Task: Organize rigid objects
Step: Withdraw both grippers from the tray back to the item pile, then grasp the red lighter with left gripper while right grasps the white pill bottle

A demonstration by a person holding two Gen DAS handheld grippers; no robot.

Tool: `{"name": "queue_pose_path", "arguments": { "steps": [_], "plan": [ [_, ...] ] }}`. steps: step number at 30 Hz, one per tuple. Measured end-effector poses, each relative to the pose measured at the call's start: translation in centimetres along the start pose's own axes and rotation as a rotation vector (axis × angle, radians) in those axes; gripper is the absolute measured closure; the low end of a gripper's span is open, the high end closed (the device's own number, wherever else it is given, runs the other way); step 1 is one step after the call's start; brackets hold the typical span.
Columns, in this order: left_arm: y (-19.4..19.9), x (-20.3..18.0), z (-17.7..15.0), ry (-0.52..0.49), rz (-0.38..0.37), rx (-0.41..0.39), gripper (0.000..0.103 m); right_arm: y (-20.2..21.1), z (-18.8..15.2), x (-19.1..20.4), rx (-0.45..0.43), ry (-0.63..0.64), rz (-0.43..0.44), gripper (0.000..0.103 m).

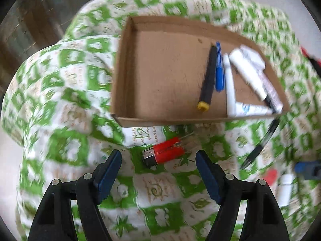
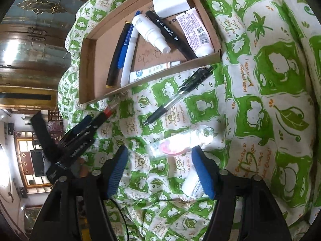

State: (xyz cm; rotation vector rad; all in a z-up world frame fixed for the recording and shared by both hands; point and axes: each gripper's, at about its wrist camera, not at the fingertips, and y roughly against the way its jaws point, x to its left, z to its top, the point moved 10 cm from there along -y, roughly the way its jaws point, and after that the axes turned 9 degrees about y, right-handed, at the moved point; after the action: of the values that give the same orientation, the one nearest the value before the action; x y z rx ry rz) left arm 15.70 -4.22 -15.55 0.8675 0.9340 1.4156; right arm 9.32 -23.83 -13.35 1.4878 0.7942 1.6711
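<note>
A shallow cardboard tray (image 1: 128,64) (image 2: 88,64) lies on a green-and-white patterned cloth (image 1: 60,120). It holds a black marker with a yellow end (image 1: 208,74), a blue pen (image 1: 219,68), white tubes and a white bottle (image 2: 150,33). A red lighter with a metal top (image 1: 163,150) lies on the cloth just ahead of my open, empty left gripper (image 1: 158,156). My right gripper (image 2: 159,156) is open over a clear bottle with a pink label (image 2: 180,140). A black pen (image 2: 178,96) lies near the tray's front wall.
A white tube (image 2: 192,184) lies under my right gripper's right finger. The left gripper shows in the right wrist view (image 2: 84,128) at the left. Wooden cabinets stand beyond the cloth's far edge. The left wrist view is blurred.
</note>
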Motion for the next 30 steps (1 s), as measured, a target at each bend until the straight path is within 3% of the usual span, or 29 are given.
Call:
{"name": "queue_pose_path", "arguments": {
  "steps": [4,6,8,10,13,17,20,28,30],
  "plan": [
    [-2.3,-1.4,-0.6,-0.106,0.025,0.052,0.023,-0.2,-0.1,0.0,0.006,-0.005,0.010,0.035],
    [-3.2,-1.6,-0.6,-0.114,0.023,0.062,0.024,-0.2,-0.2,0.0,0.007,-0.005,0.009,0.035],
    [-3.6,-1.6,-0.3,-0.077,-0.011,0.063,0.033,-0.1,-0.1,-0.1,0.004,-0.009,0.010,0.035],
    [-3.4,-1.7,-0.2,-0.051,-0.050,0.061,0.065,0.0,-0.1,-0.3,-0.001,-0.023,0.012,0.035],
    [-2.5,-2.3,-0.7,-0.060,-0.062,0.053,0.086,0.4,0.0,-0.9,-0.012,-0.044,0.010,0.035],
    [-1.5,-3.0,-2.9,0.015,-0.161,0.101,0.092,0.9,-0.3,-1.5,-0.027,-0.049,-0.005,0.035],
    [-0.8,-3.4,-4.8,0.086,-0.235,0.141,0.094,0.9,-1.0,-1.6,-0.025,-0.009,-0.075,0.035],
    [1.3,-5.2,-9.6,0.114,-0.267,0.150,0.094,-0.9,-2.8,-3.4,0.047,0.031,-0.210,0.035],
    [2.1,-5.4,-11.0,0.127,-0.270,0.146,0.094,-1.7,-3.2,-3.6,0.082,0.047,-0.242,0.042]
  ]
}}
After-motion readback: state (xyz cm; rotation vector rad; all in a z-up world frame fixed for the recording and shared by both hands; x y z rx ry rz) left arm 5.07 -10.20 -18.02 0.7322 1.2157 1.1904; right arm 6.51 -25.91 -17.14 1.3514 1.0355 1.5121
